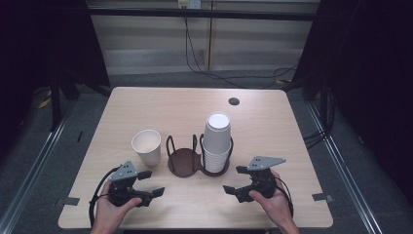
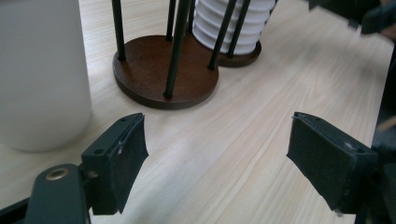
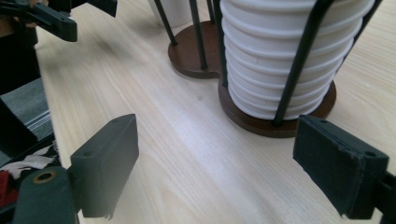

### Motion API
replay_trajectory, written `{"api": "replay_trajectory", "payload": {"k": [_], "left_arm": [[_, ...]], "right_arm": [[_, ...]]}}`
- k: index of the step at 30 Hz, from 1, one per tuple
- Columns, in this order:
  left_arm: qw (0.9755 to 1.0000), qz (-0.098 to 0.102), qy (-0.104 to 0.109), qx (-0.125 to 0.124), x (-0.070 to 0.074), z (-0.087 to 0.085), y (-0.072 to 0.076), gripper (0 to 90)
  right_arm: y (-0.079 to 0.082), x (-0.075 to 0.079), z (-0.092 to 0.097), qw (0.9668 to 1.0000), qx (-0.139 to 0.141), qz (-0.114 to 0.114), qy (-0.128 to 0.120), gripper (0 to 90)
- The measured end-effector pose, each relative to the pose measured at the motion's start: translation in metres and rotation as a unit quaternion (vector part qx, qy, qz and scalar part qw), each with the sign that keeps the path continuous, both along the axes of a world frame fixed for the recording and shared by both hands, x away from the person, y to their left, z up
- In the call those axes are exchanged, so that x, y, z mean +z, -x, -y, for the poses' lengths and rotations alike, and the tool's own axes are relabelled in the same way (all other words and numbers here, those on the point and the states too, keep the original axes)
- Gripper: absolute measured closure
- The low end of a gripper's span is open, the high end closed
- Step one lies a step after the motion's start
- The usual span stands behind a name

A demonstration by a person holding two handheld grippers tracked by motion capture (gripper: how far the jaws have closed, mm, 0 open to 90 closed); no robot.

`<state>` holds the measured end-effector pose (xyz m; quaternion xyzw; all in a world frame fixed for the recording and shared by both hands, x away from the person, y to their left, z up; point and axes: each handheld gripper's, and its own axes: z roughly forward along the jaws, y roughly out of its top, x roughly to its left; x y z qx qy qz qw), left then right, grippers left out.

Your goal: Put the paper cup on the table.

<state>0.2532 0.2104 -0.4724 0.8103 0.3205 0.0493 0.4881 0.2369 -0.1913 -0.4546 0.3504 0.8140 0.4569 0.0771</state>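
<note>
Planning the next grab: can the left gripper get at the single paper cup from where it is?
Probably yes. The left gripper is open, and the lone paper cup stands just beyond it on bare table, apart from the cup holder.

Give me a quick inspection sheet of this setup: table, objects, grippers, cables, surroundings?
Surface: light wooden table with a dark round hole near the far edge.
Job's things: two-bay cup holder, left bay empty; stack of white cups upside down in the right bay; single cup upright on the table left of the holder.
Clutter: nothing seen.
Grippers: left gripper and right gripper hand-held near the front edge, both open, holding nothing.
Cables: black cable trailing from the left gripper; wires on the floor behind.
Surroundings: grey floor, dark side curtains, pale back wall.
</note>
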Motion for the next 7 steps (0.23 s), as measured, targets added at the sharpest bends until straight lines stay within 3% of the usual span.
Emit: {"api": "replay_trajectory", "payload": {"k": [1,5,7], "left_arm": [[1.0,0.0,0.008,0.005,-0.002,0.001,0.001,19.3],[0.999,0.042,-0.013,0.01,0.0,0.007,0.002,22.5],[0.9992,0.036,0.001,0.015,0.0,0.01,0.003,22.6]], "right_arm": [[0.0,-0.002,0.0,1.0,-0.003,0.001,0.003,14.6],[-0.003,-0.009,-0.001,0.9997,-0.007,-0.016,0.015,14.7],[-0.006,-0.014,-0.002,0.9991,-0.009,-0.032,0.028,14.8]]}}
